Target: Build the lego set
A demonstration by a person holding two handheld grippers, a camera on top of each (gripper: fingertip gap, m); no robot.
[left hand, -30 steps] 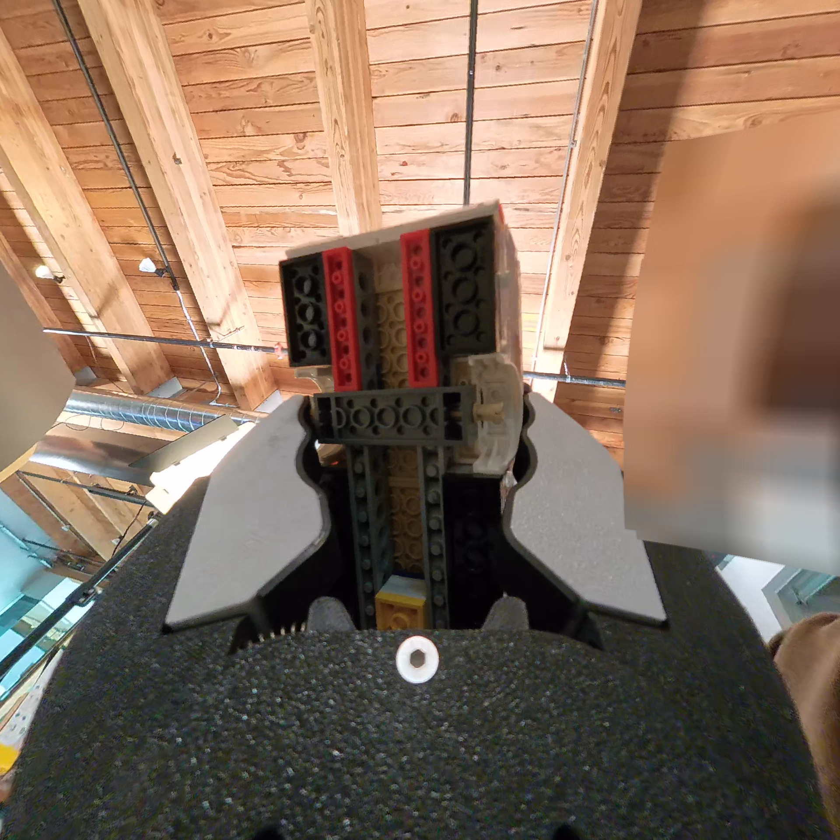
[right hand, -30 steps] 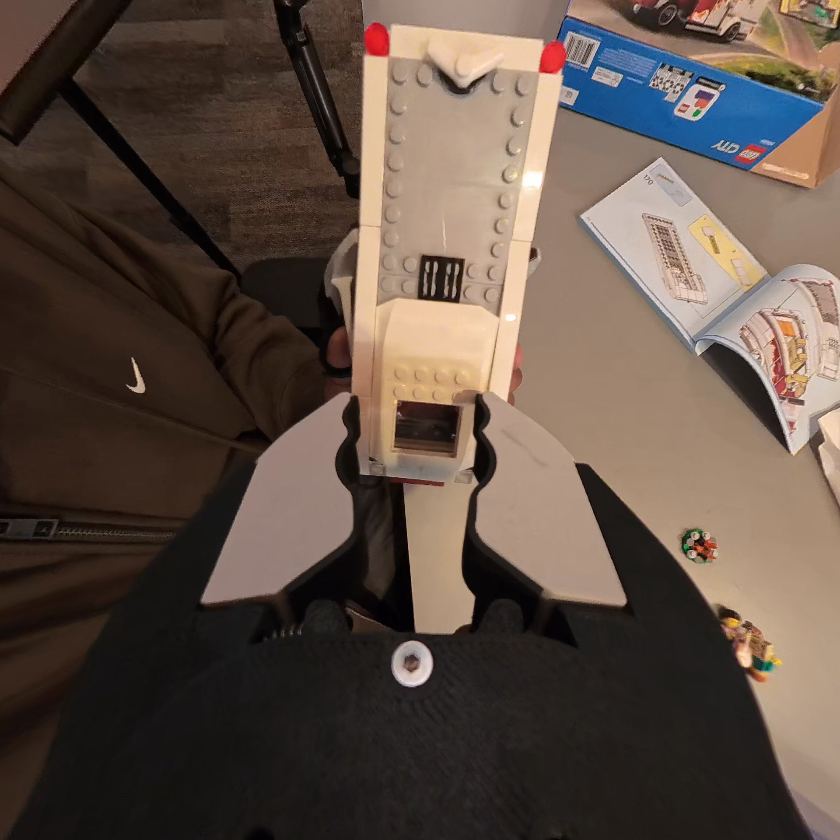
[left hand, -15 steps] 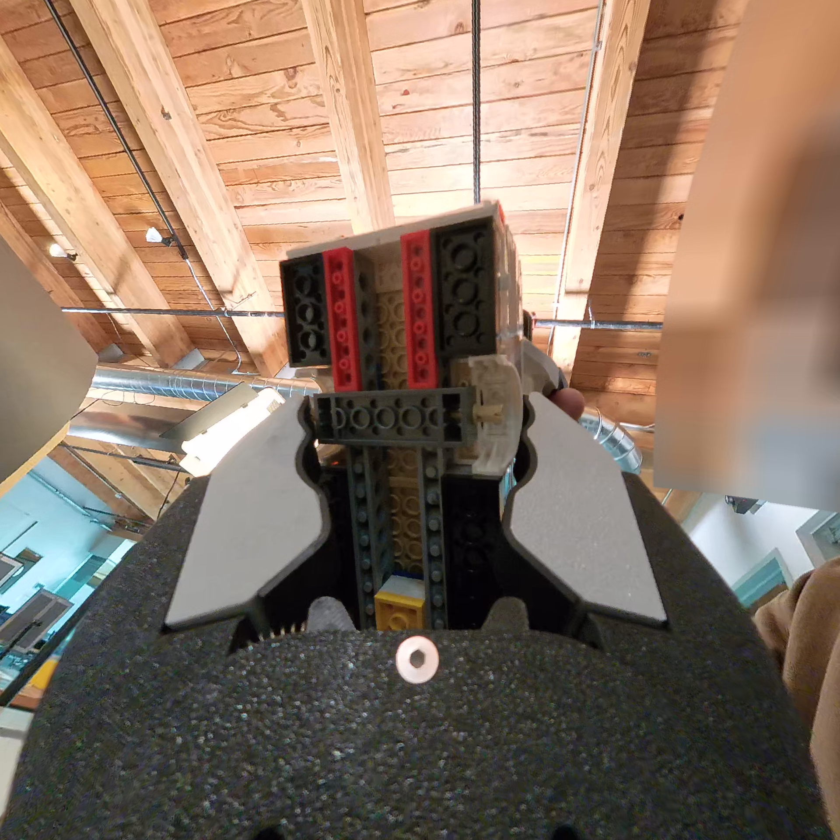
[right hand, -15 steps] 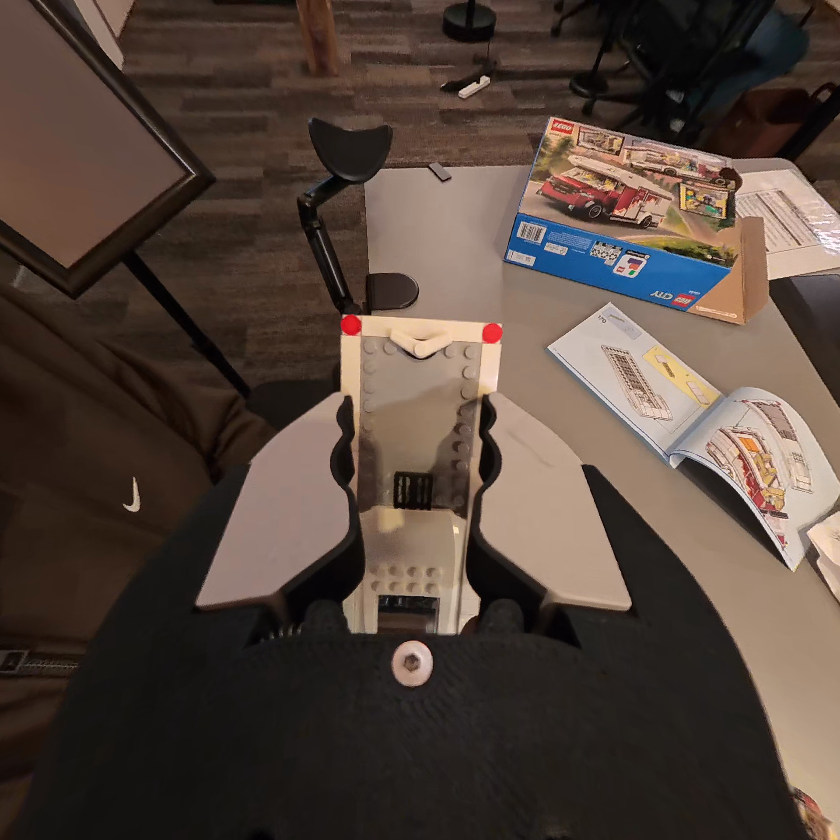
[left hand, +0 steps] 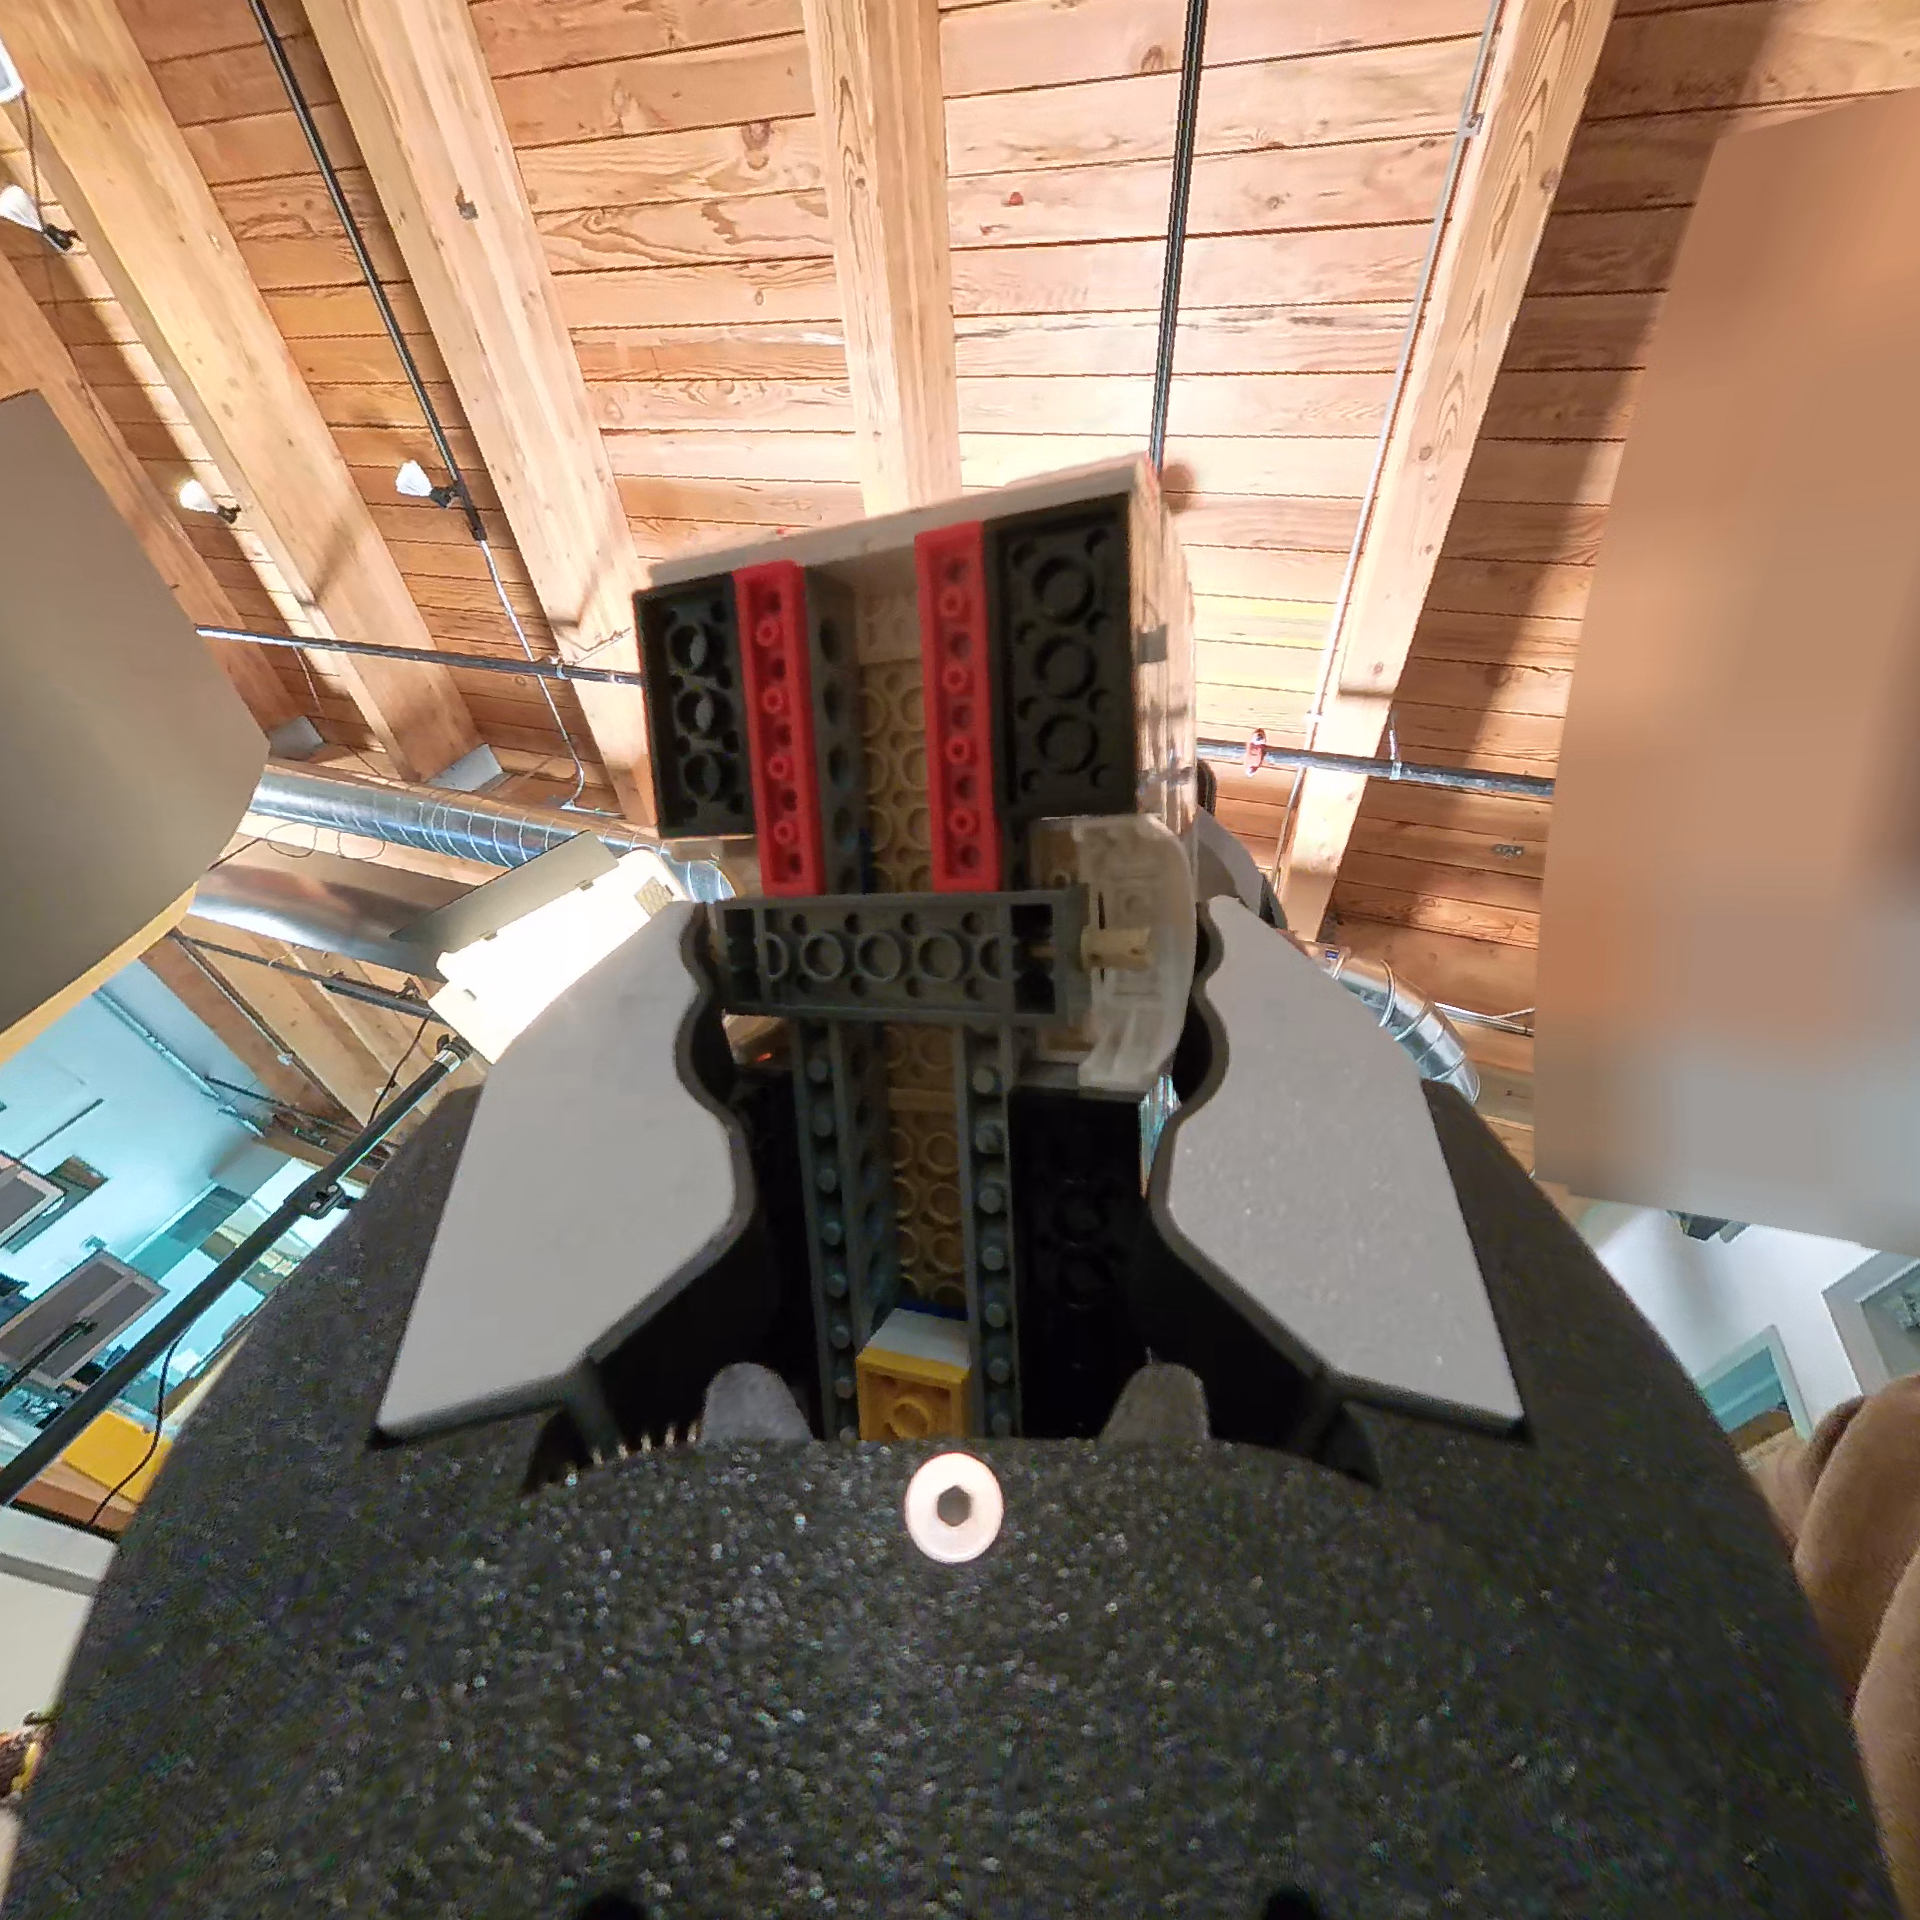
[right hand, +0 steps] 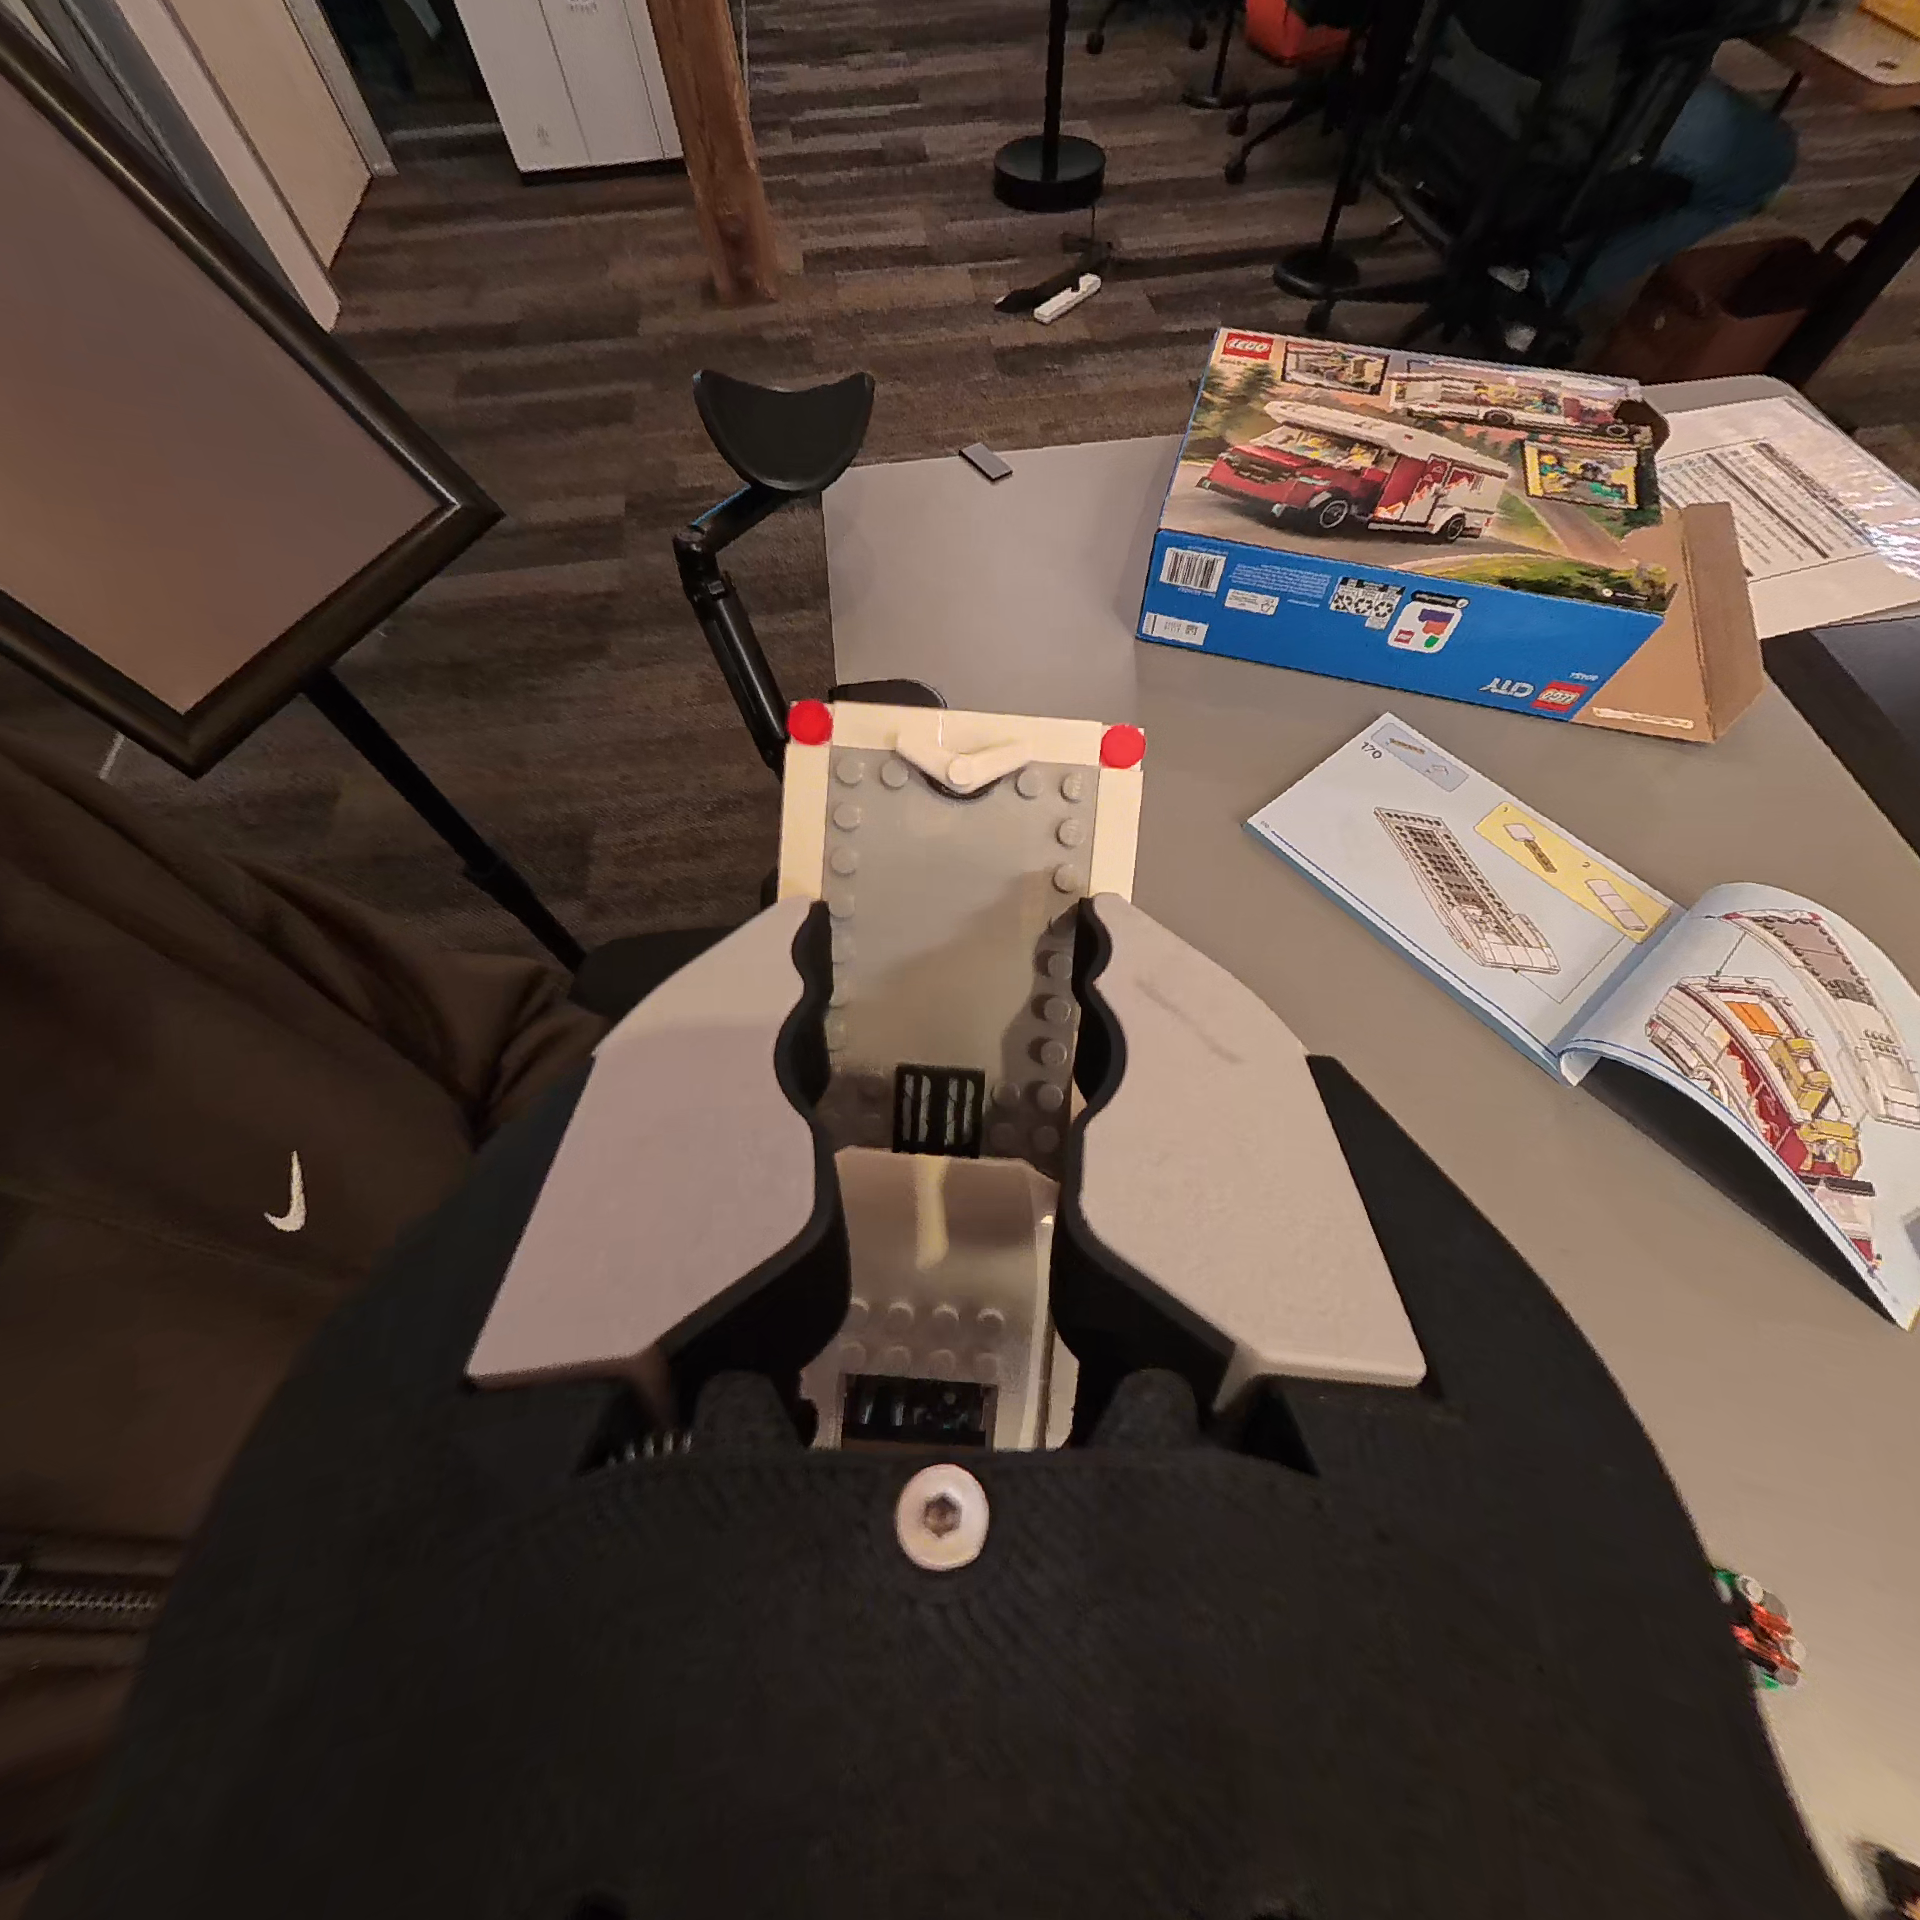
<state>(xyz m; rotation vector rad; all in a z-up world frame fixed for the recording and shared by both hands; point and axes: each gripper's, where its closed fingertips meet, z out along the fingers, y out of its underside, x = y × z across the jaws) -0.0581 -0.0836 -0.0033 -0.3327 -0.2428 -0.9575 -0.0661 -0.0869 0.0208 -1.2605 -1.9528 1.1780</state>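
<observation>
White-and-grey brick model roof (right hand: 961,914) is sitting between the right gripper (right hand: 951,997) fingers, which are clamping it above the grey table's (right hand: 1039,582) left edge; the left gripper (left hand: 951,971) is clamping its underside (left hand: 904,727). Opposing pulls could be splitting bricks apart.

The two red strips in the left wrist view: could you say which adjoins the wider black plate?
The right red strip; the left red strip adjoins the narrower black plate.
</observation>
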